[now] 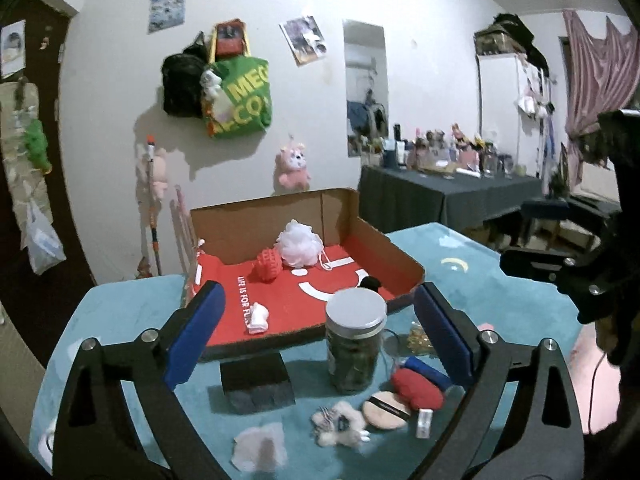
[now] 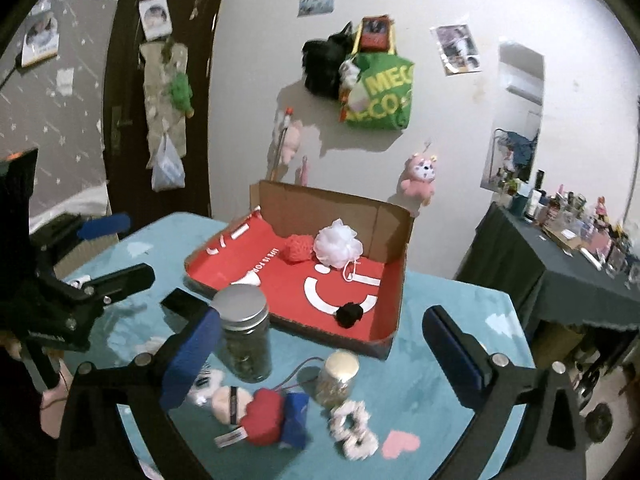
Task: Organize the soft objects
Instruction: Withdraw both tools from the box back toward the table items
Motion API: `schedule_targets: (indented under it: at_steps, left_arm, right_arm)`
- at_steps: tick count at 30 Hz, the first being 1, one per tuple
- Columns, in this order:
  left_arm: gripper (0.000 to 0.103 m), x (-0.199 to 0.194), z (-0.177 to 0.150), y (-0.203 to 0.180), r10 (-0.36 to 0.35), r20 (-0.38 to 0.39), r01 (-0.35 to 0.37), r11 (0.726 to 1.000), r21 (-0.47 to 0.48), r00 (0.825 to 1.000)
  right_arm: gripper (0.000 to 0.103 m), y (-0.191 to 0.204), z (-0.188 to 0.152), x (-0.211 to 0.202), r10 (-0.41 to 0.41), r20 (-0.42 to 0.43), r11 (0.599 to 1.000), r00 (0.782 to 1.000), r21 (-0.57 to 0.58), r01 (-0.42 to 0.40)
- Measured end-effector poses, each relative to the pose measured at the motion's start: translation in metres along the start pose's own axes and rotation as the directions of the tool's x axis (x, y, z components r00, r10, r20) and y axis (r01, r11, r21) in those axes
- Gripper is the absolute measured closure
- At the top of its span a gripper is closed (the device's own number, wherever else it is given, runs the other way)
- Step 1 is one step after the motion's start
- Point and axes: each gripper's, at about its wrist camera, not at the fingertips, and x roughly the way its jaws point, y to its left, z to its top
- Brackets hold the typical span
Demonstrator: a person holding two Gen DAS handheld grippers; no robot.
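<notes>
A cardboard box (image 1: 400,256) with a red lining stands on the teal table. It holds a white bath pouf (image 1: 300,246), a red ball (image 1: 267,266), a white cloth (image 1: 258,318) and a black scrunchie (image 2: 350,314). Loose on the table nearer me lie a red and blue plush (image 2: 266,416), a beige puff (image 1: 386,410), white scrunchies (image 2: 354,428) and a white cloth piece (image 1: 260,446). My left gripper (image 1: 318,332) hangs above the near table, open and empty. My right gripper (image 2: 322,356) is open and empty too, above the plush.
A tall silver-lidded jar (image 1: 354,344) stands in front of the box, with a smaller jar (image 2: 338,378) and a black block (image 1: 256,384) near it. A dark-clothed side table (image 2: 560,280) crowded with bottles is at the right. Bags and plush toys hang on the wall.
</notes>
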Motion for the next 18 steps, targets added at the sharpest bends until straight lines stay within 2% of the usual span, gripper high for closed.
schedule_targets:
  at_steps: [6,18]
  left_arm:
    - [0.005,-0.028,-0.03,-0.019,0.042,0.049,-0.04,0.998,-0.041,0.998]
    - [0.005,-0.037,-0.09,-0.03,0.12,0.017,-0.118,0.987,-0.108,0.993]
  right_arm:
    - [0.0,0.016,-0.039,-0.026,-0.099,0.076,0.994,0.992,0.053,0.095]
    - [0.0,0.031,-0.107,-0.024,-0.163,0.078,0.977,0.984,0.149,0.15]
